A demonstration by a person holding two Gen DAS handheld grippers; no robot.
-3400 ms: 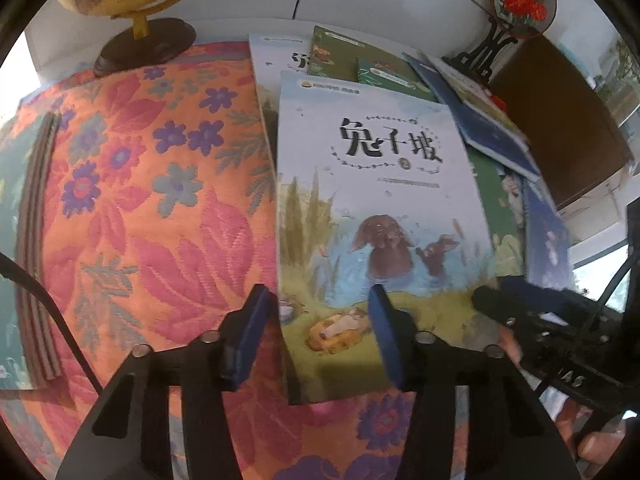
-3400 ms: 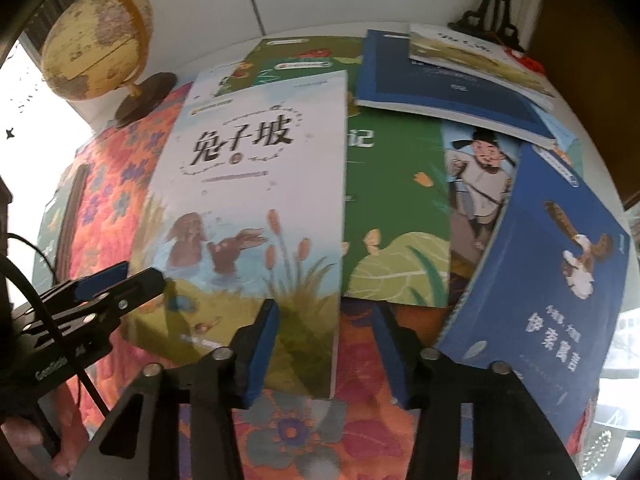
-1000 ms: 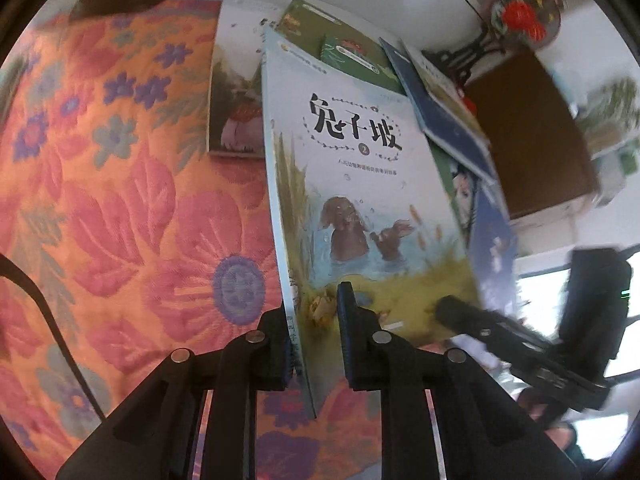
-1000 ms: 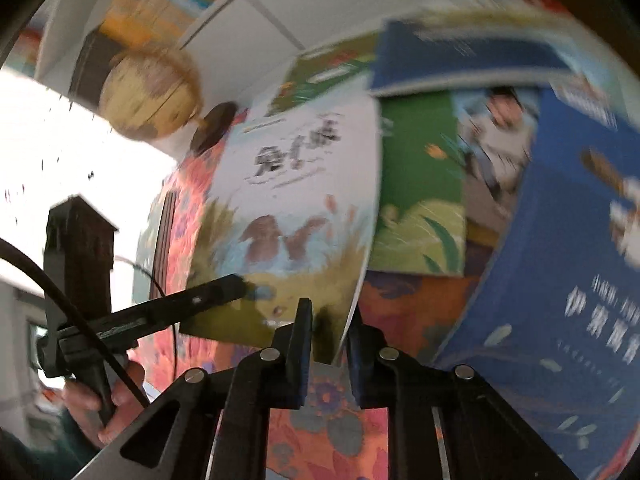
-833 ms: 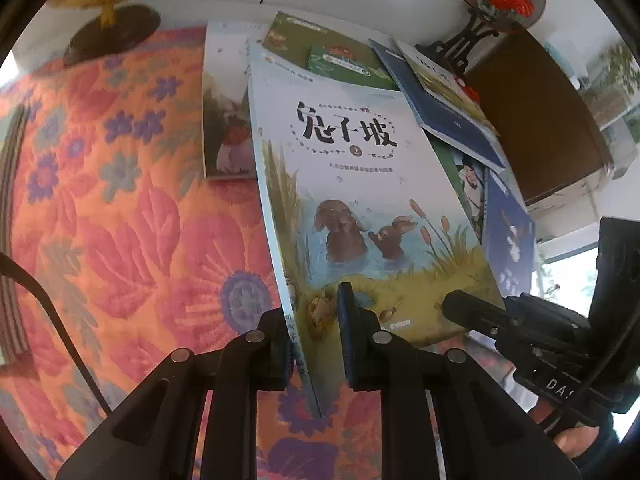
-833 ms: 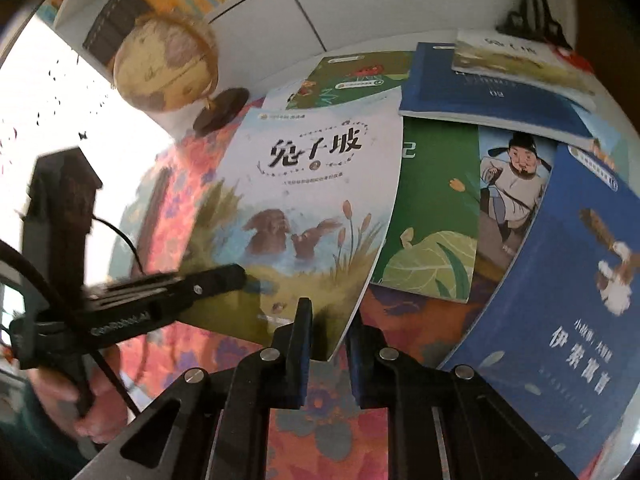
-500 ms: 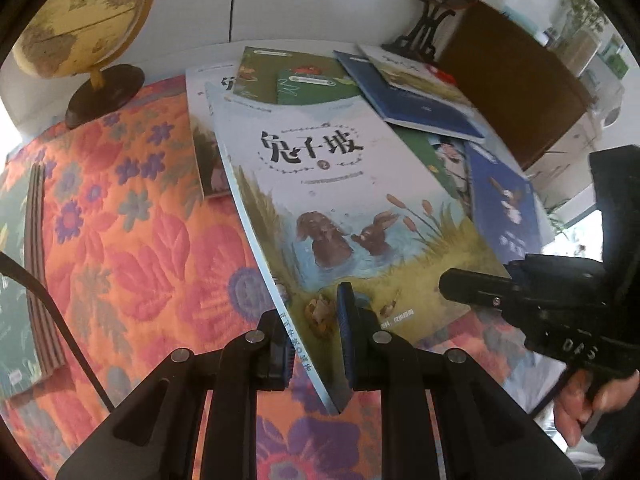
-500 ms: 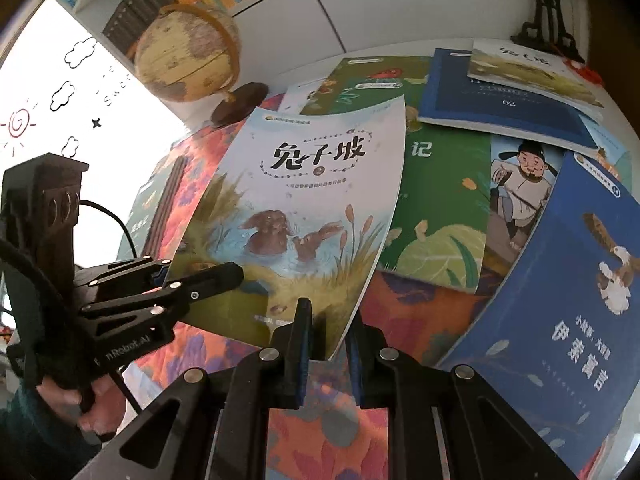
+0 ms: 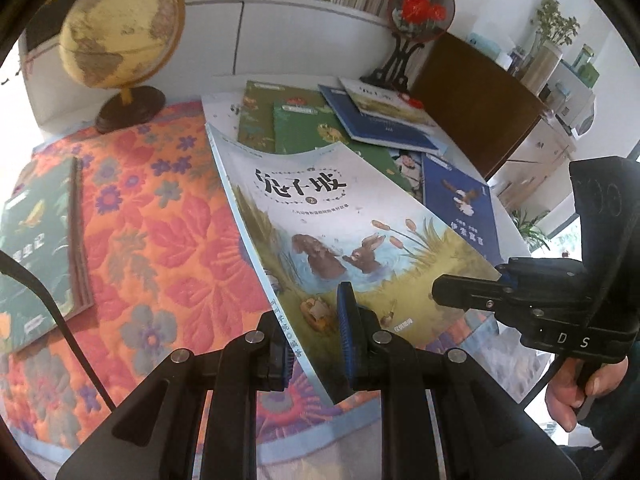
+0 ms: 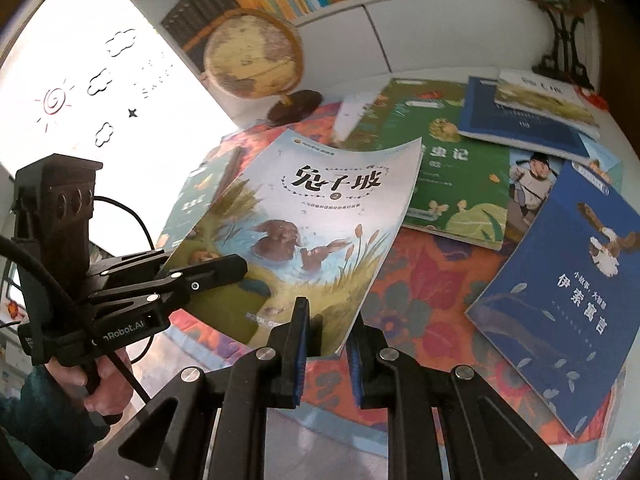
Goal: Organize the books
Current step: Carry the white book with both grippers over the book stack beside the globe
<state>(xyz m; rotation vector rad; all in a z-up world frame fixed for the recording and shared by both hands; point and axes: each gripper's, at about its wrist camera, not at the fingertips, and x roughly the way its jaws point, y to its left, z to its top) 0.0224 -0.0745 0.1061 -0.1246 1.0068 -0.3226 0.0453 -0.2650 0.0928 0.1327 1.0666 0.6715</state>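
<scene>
Both wrist views look steeply down from close above the floral tablecloth (image 9: 152,216); they share the rabbit book (image 9: 340,216) at centre and the globe (image 10: 252,56) upper left.

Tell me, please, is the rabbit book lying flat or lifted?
Lifted: the rabbit book hangs tilted above the floral cloth, pinched at its lower edge by both hand-held grippers.

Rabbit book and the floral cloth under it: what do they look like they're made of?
Rabbit book: thin paperback with a smooth printed paper cover; it sags and curls at its free top edge while the left gripper and right gripper pinch its bottom corners. Floral cloth: probably quilted fabric, matte, with puffy stitched outlines around the flowers.
</scene>
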